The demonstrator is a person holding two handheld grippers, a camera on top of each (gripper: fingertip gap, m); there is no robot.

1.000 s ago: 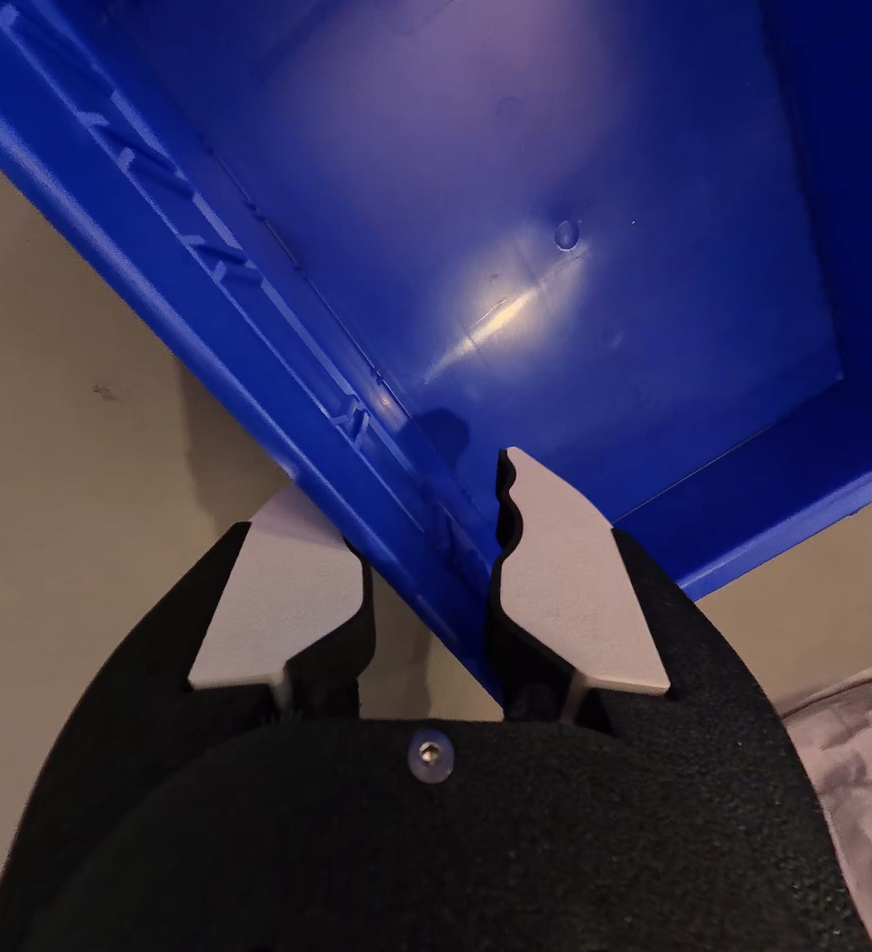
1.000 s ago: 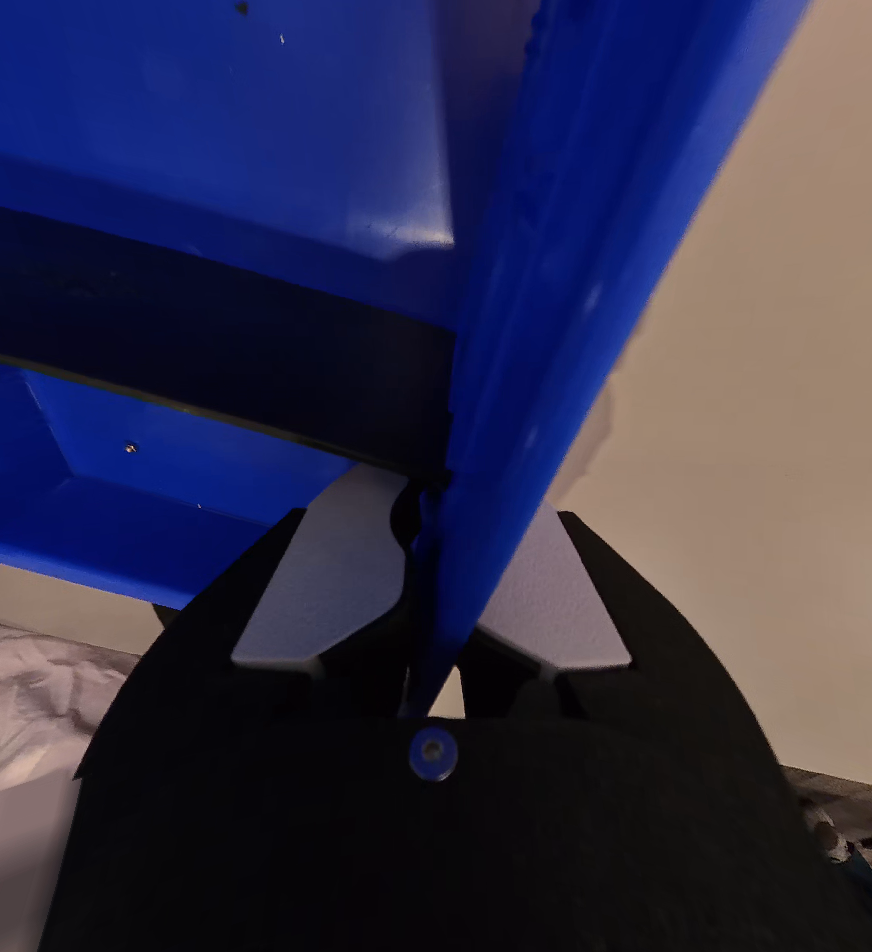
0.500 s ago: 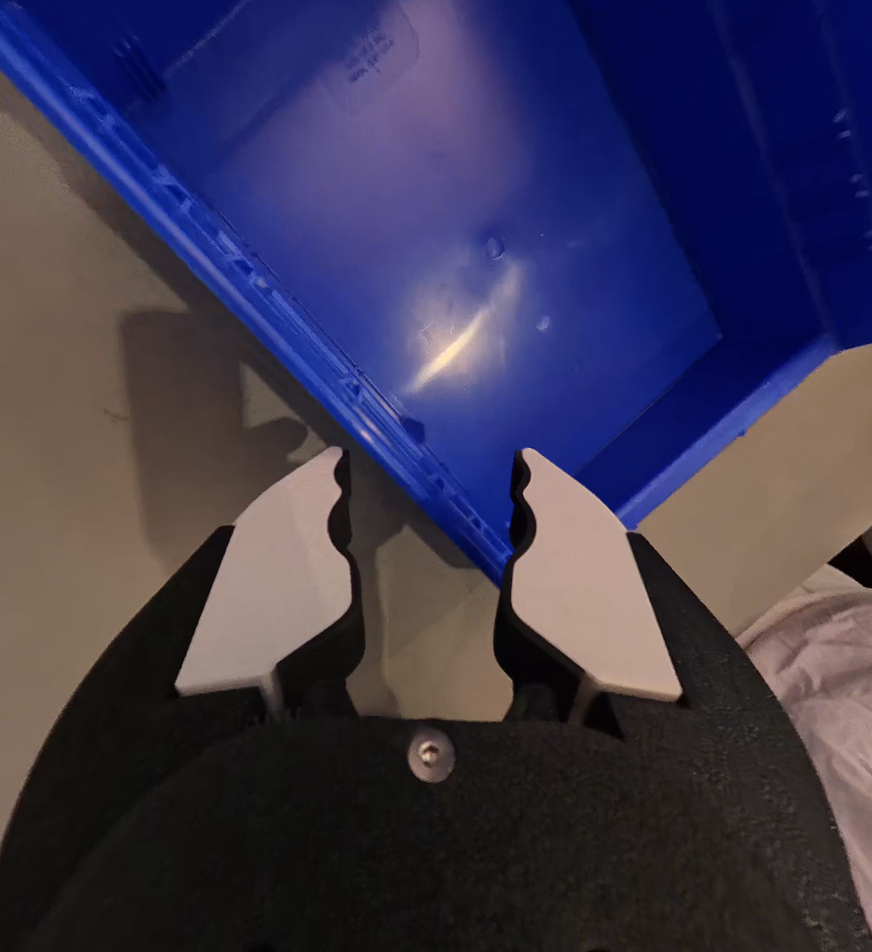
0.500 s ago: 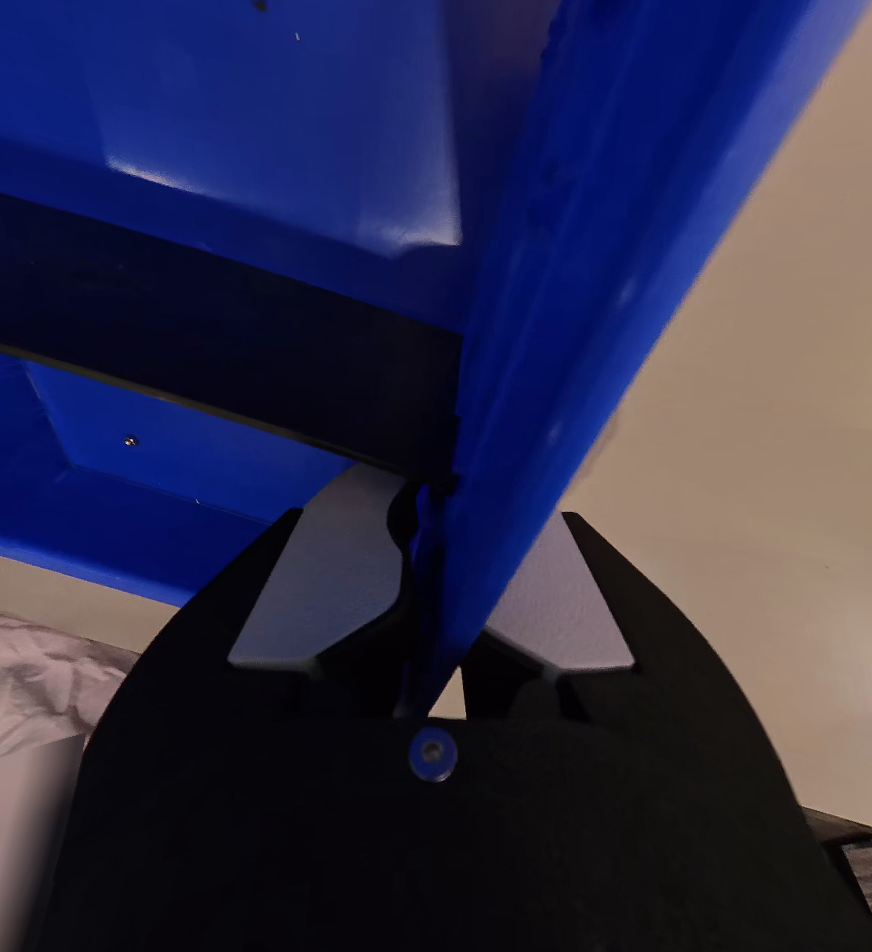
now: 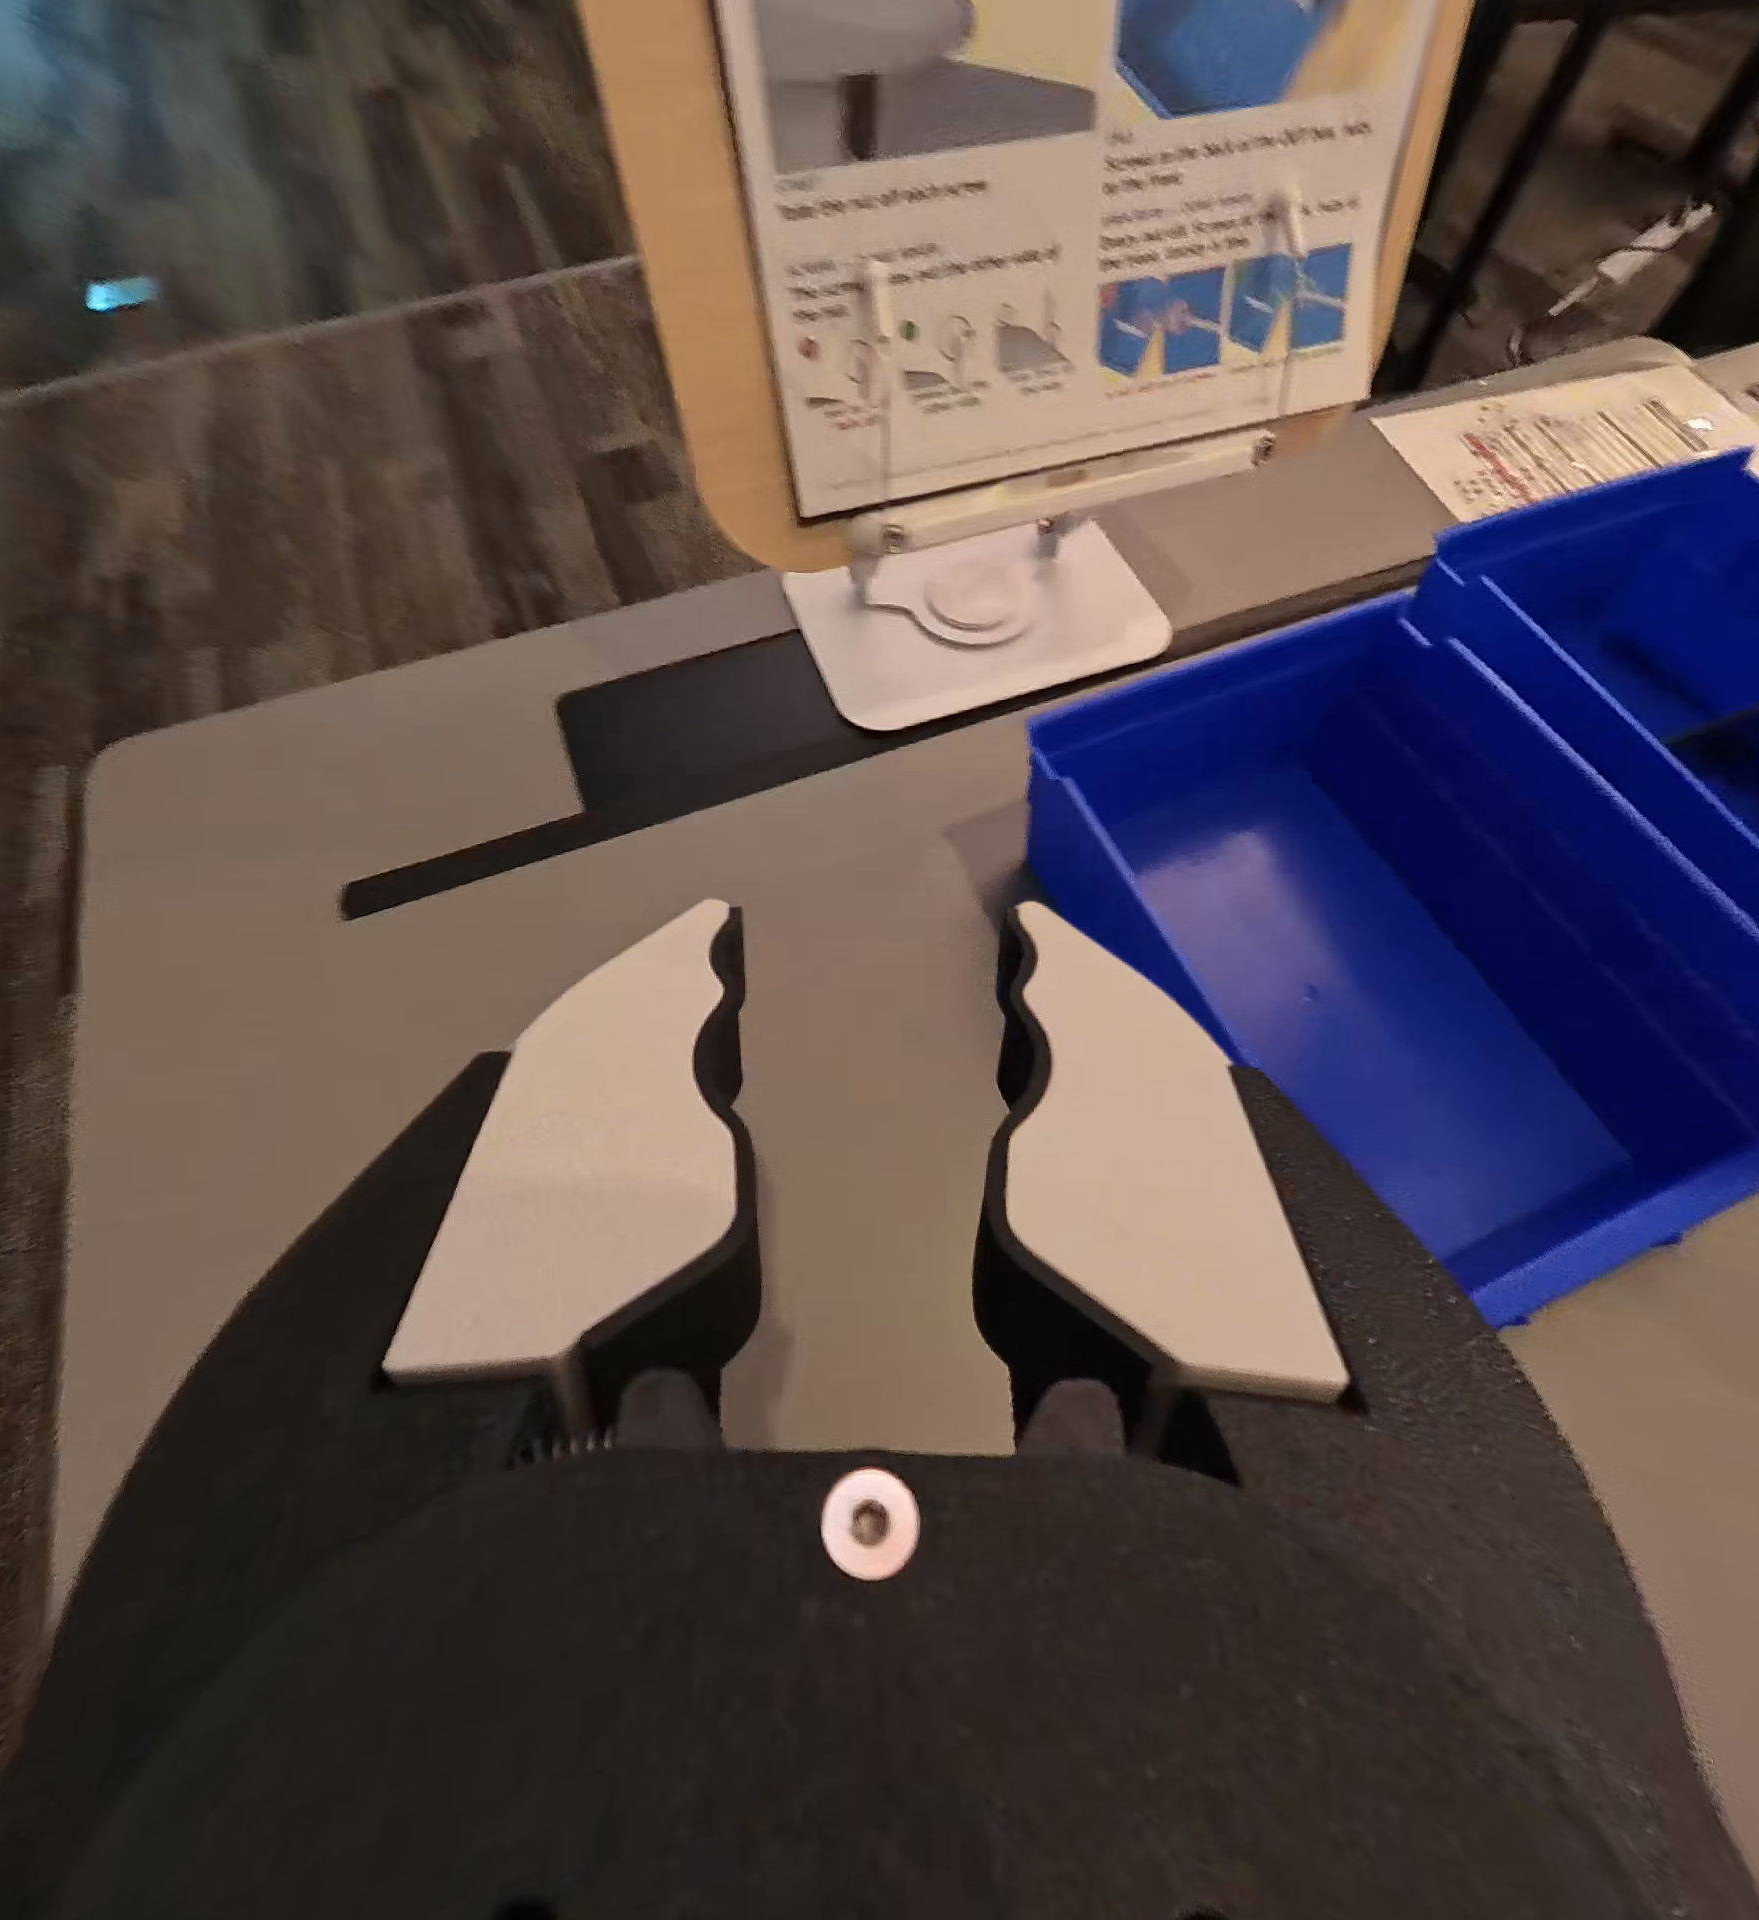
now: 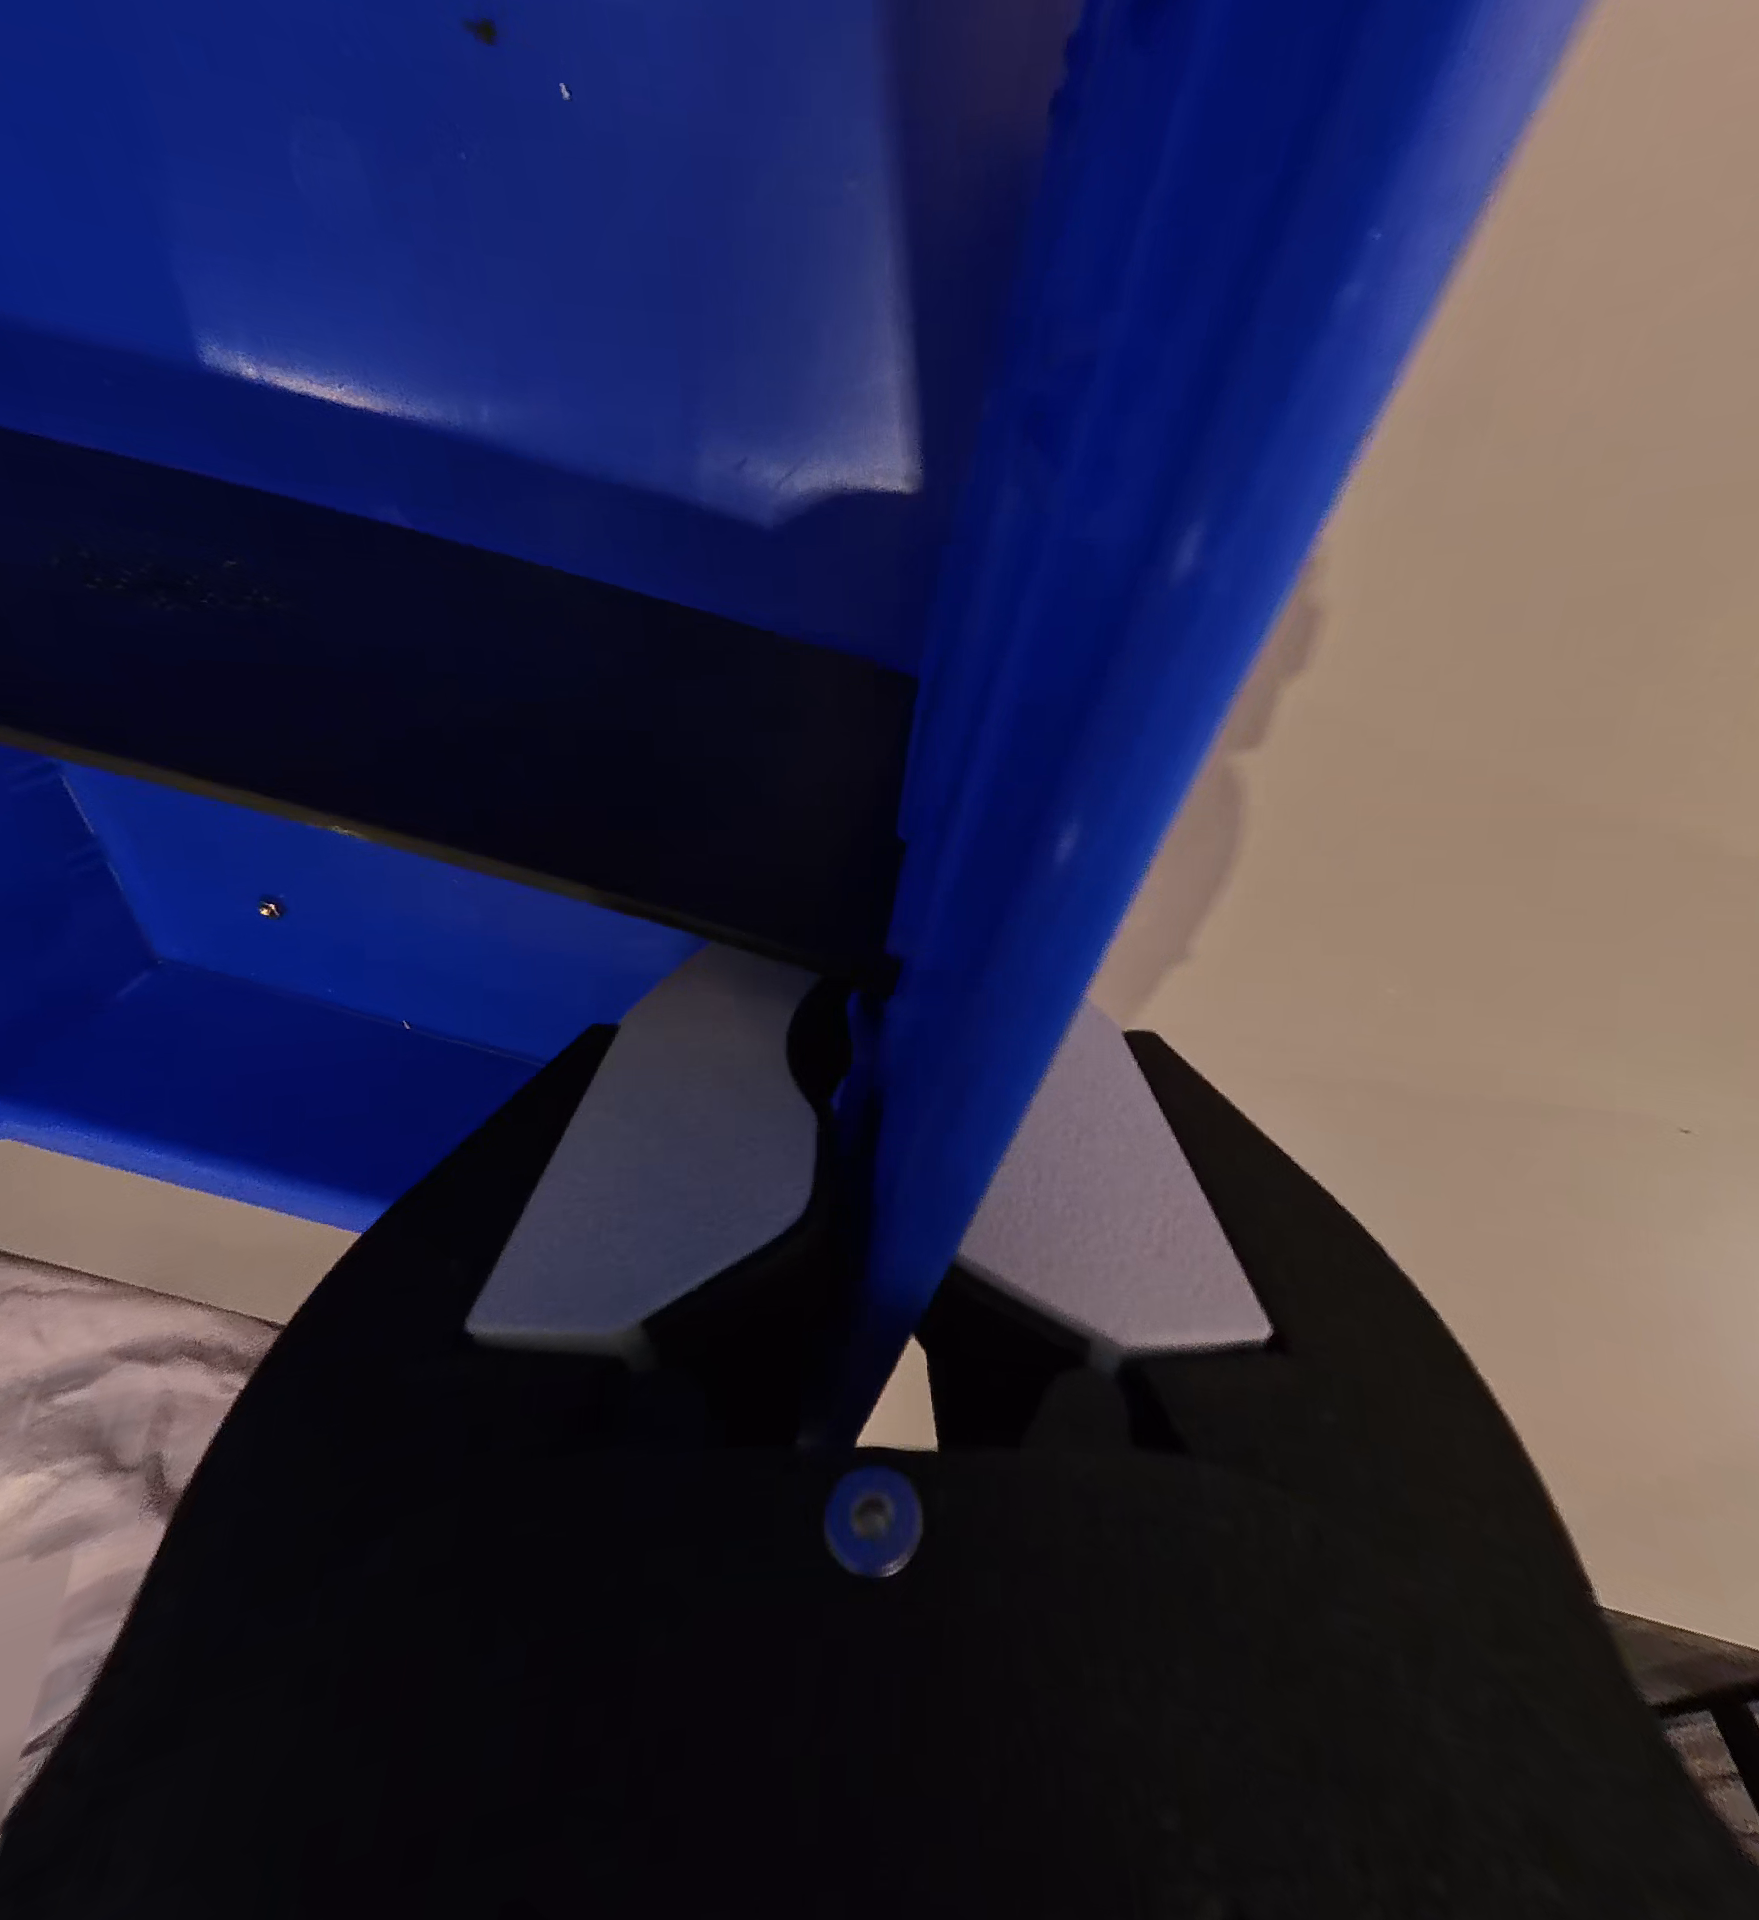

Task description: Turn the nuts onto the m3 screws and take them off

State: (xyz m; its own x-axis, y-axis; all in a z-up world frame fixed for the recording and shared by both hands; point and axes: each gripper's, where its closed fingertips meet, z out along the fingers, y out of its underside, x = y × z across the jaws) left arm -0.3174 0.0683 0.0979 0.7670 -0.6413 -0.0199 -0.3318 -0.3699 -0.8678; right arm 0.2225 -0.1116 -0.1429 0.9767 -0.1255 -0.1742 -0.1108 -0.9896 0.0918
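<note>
A: What has changed?
B: The left tongs [image 5: 870, 1023] have let go of the bin [image 5: 1374, 997] and pulled back over the table [image 5: 335, 831], spread and empty.
A: And the right tongs [image 6: 942, 1049]?
B: Still pinching the divided bin's [image 6: 542, 364] wall.
A: Nuts, screws?
B: Only one small speck [image 6: 270, 909], too tiny to tell. Threading hasn't begun, I'd say.

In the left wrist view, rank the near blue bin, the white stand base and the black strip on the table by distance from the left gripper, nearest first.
1. Near blue bin: just right of the open left gripper.
2. Black strip: on the table ahead, slightly left.
3. White stand base: farthest, ahead at the table's back edge.
</note>
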